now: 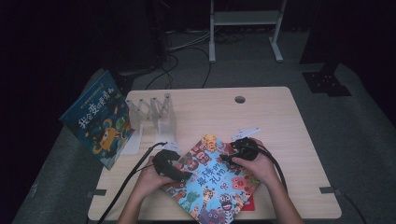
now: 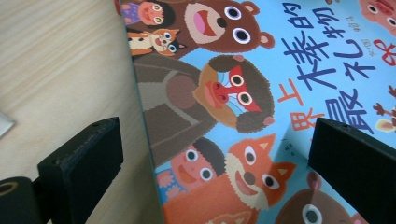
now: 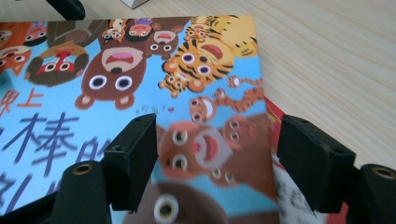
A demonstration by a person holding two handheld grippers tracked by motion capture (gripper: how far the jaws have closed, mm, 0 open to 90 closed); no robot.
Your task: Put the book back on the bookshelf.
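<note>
Picture book [image 1: 212, 179] flat on desk [image 1: 275, 116], near edge. Left tool [image 2: 215, 154] and right tool [image 3: 217, 156] straddle opposite book edges, jaws apart, gripping nothing. Risk: pads skid on glossy cover, pushing book askew.

Glossy paper picture book [image 1: 212, 179] lies on matt, pale wood-grain table [image 1: 275, 121].

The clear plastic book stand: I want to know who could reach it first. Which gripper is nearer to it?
Left. The left gripper sits over the picture book's near-left edge, just below the clear plastic book stand. The right gripper is over the book's far-right edge, farther from the stand.
</note>
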